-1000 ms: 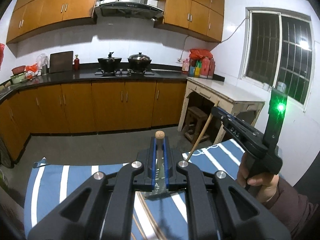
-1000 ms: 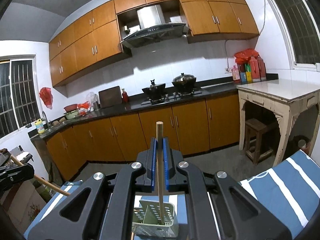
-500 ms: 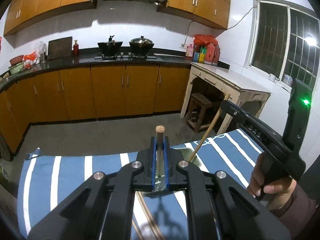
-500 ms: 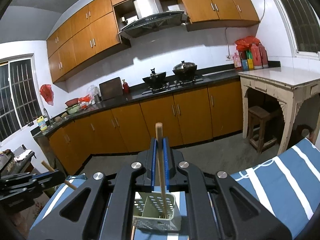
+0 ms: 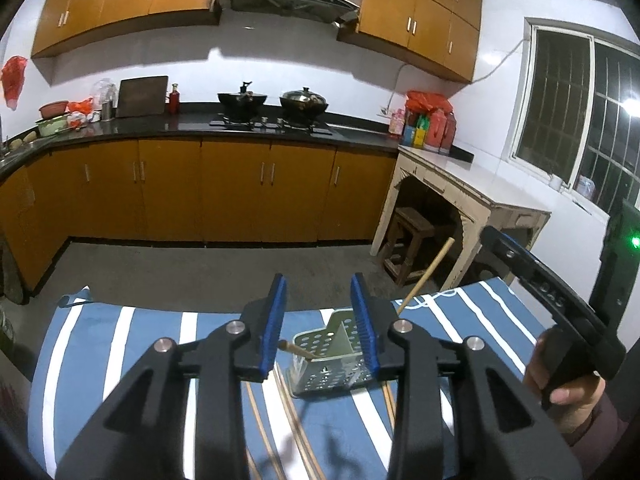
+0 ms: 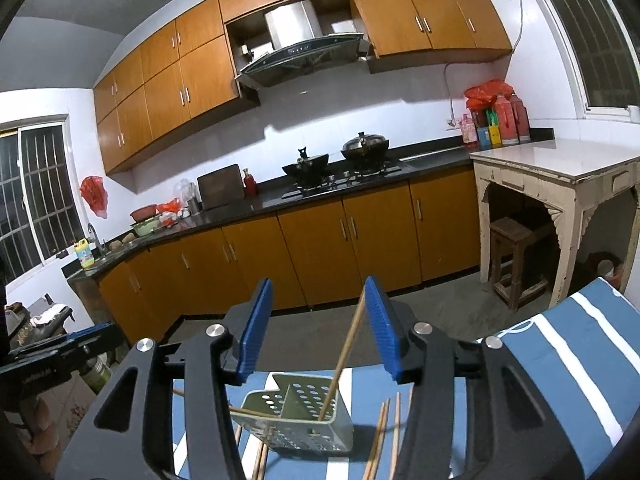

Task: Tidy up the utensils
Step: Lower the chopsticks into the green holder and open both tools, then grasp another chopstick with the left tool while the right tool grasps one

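Observation:
A pale green perforated utensil basket (image 5: 332, 364) (image 6: 296, 416) stands on the blue-and-white striped cloth (image 5: 120, 344) (image 6: 560, 344). A wooden-handled utensil (image 5: 296, 350) leans out of its left compartment. A long wooden stick (image 6: 344, 356) (image 5: 424, 280) leans out of its right compartment. My left gripper (image 5: 318, 322) is open and empty just above the basket. My right gripper (image 6: 318, 328) is open, the stick standing free between its blue pads.
Several loose wooden chopsticks (image 5: 280, 424) (image 6: 386, 436) lie on the cloth around the basket. The right gripper's body and the hand holding it (image 5: 560, 320) are at the right of the left wrist view. Kitchen cabinets and a white side table (image 6: 560, 172) stand beyond the floor.
Both grippers have opened and let go of their utensils, which now rest in the basket. Both have dropped closer to the basket.

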### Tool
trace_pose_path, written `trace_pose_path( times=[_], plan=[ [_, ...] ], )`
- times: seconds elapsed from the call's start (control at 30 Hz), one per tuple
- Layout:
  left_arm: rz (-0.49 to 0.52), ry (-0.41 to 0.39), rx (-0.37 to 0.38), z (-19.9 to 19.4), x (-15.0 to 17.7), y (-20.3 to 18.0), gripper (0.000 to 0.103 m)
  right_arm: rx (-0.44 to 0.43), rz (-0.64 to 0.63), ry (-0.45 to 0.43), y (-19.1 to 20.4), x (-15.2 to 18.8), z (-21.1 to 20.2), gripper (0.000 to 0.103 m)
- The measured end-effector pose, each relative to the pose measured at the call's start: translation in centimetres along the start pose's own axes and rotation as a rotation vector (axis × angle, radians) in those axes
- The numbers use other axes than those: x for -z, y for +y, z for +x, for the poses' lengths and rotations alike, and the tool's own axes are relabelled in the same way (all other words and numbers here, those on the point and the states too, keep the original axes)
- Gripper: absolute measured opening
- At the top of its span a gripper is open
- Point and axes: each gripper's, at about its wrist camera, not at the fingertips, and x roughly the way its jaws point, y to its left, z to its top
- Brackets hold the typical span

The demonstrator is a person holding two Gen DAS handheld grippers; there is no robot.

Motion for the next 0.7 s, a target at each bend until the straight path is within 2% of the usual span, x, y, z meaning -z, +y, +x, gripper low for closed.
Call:
trace_pose_path(
  times=[0.17,0.33,0.43,0.57,0.7],
  plan=[
    [-0.003,-0.037,-0.029,-2.3,1.3,0.3,0.040,0.034,-0.007,0.028,-1.3,1.4,-1.7,0.050],
    [-0.023,-0.042,-0.080,-3.9,4.7,1.6,0.045,0.094,0.001,0.118,-3.7,5.4,-2.4,0.050],
    [-0.032,-0.011,-0.118,-3.7,7.1,2.4,0.047,0.128,0.001,0.195,-4.8,8.7,-2.0,0.050],
    [-0.072,0.078,-0.166,-1.7,11.3,4.3,0.048,0.169,0.025,0.306,-6.3,13.1,-0.6,0.050],
    [-0.116,0.165,-0.218,0.8,15.0,5.9,0.048,0.184,0.056,0.405,-7.0,16.7,0.7,0.039]
  ],
)
